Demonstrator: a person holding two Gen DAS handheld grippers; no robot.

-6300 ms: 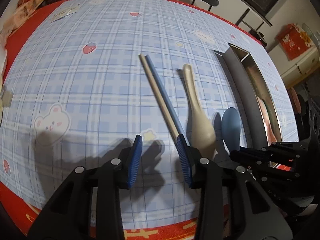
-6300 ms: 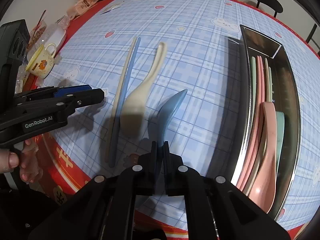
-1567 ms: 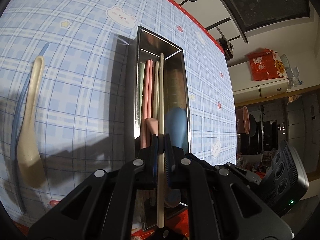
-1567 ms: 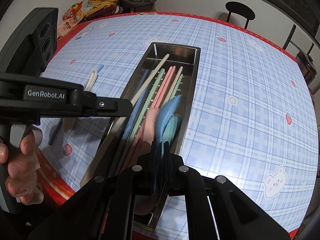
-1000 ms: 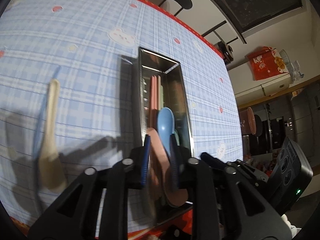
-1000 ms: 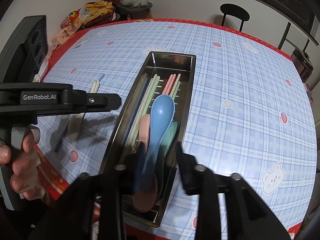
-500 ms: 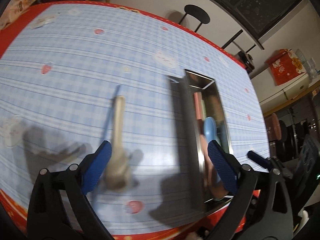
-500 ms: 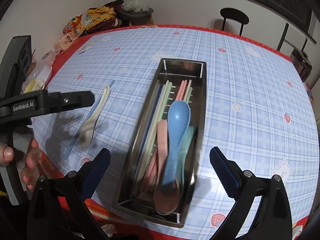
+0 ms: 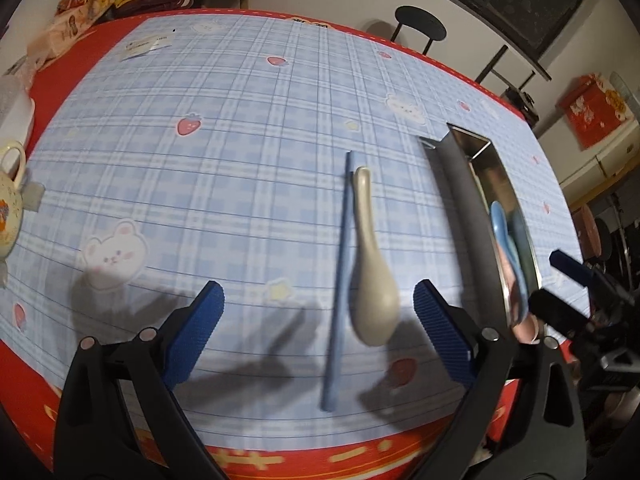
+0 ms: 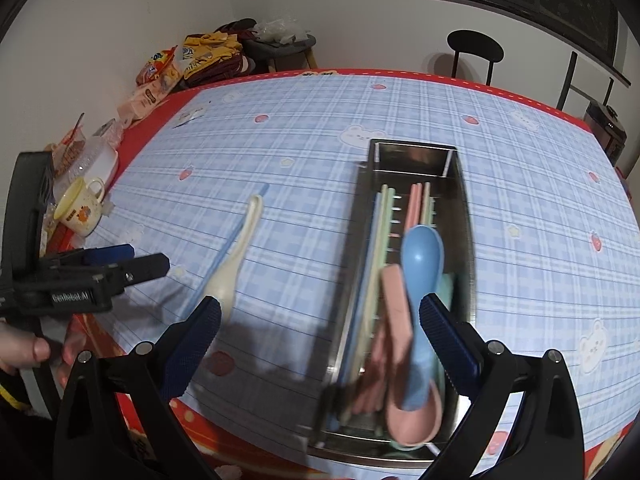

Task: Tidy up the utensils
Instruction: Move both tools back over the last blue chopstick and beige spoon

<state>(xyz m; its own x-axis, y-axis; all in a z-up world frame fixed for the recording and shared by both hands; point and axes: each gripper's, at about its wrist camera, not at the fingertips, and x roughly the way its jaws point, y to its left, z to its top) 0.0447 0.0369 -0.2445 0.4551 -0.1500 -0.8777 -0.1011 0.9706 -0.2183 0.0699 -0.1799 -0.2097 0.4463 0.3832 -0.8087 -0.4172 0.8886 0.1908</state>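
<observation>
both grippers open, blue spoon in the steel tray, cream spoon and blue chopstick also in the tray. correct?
Not quite. The cream spoon and blue chopstick lie side by side on the tablecloth, outside the steel tray; the left wrist view shows this. The rest holds: left gripper and right gripper are open with nothing held, and the blue spoon is in the tray.

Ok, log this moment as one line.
left gripper: open, empty | right gripper: open, empty | blue spoon: in tray | cream spoon, blue chopstick: on table
</observation>
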